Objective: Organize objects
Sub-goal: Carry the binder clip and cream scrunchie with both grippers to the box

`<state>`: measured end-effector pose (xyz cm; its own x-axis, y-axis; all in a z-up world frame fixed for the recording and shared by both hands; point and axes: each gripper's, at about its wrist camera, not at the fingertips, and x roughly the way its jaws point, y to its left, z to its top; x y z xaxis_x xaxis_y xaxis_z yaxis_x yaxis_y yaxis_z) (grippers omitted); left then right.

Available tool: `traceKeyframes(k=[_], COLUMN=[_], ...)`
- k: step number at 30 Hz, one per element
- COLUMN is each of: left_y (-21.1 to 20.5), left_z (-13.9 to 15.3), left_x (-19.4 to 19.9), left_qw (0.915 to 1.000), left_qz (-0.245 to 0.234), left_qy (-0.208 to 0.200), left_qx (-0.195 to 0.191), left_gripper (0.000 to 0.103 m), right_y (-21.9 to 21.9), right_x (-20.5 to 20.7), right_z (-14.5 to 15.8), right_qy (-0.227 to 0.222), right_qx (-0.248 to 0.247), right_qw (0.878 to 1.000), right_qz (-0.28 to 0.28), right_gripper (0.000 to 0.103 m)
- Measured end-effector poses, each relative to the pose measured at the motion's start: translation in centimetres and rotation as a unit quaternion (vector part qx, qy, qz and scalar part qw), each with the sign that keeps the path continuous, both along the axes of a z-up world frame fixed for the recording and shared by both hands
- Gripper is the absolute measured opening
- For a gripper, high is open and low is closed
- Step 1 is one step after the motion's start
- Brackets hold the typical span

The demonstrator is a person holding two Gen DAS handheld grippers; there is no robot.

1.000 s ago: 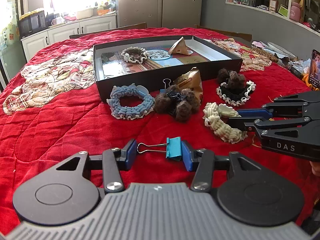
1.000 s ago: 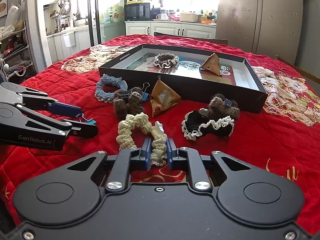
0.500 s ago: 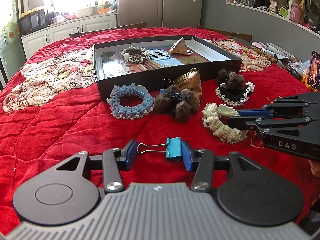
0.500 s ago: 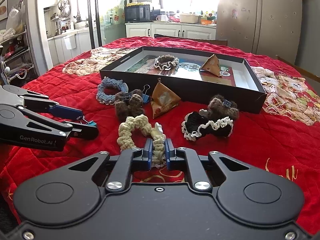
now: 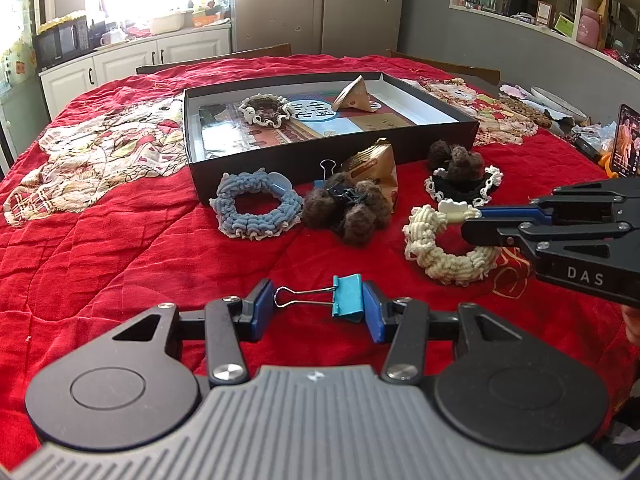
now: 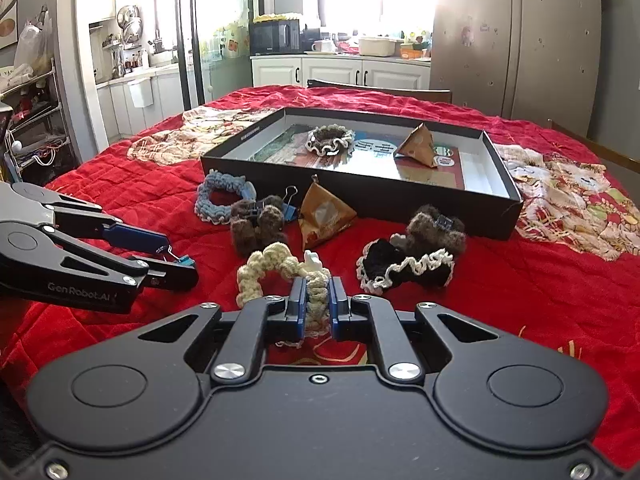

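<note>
Scrunchies, clips and packets are lying across the red quilt [image 5: 100, 248] covering your table, with the black box [image 5: 328, 160] sitting toward its far edge and holding a frilled brown scrunchie [image 5: 263, 109] and a tan pyramid packet [image 5: 352, 96]. Just in front of the box's near wall, the blue scrunchie [image 5: 256, 210], a brown pom-pom clip [image 5: 346, 210] and another tan packet [image 5: 376, 168] are crowding together, while the black scrunchie with white trim [image 6: 404, 266] is lying further right, a second brown pom-pom clip [image 6: 434, 226] resting on it. Your right gripper [image 6: 314, 304] is squeezing the cream scrunchie [image 6: 280, 268] between its blue pads, down near the quilt toward the near edge. Your left gripper [image 5: 318, 306] is pinching the blue binder clip [image 5: 347, 295] end to end, its wire handle pointing left, low over the quilt at the near edge.
</note>
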<state>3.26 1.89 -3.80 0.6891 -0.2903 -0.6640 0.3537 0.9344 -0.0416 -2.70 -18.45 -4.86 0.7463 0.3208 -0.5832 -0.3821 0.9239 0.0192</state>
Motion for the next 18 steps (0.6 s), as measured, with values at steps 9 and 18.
traceKeyframes(k=[9, 18], left_y=[-0.1, -0.1], left_z=[0.8, 1.7], left_x=[-0.2, -0.1], left_qw=[1.0000, 0.9998], left_qz=[-0.005, -0.005], left_qy=[-0.008, -0.015], left_qx=[-0.003, -0.008], left_gripper=[0.051, 0.051], right_y=[-0.2, -0.6], right_x=[-0.5, -1.0], right_z=[1.1, 2.3], right_qy=[-0.016, -0.033], right_qx=[0.007, 0.010], right_qw=[1.000, 0.999], right_qz=[0.005, 0.006], right_gripper=[0.011, 0.011])
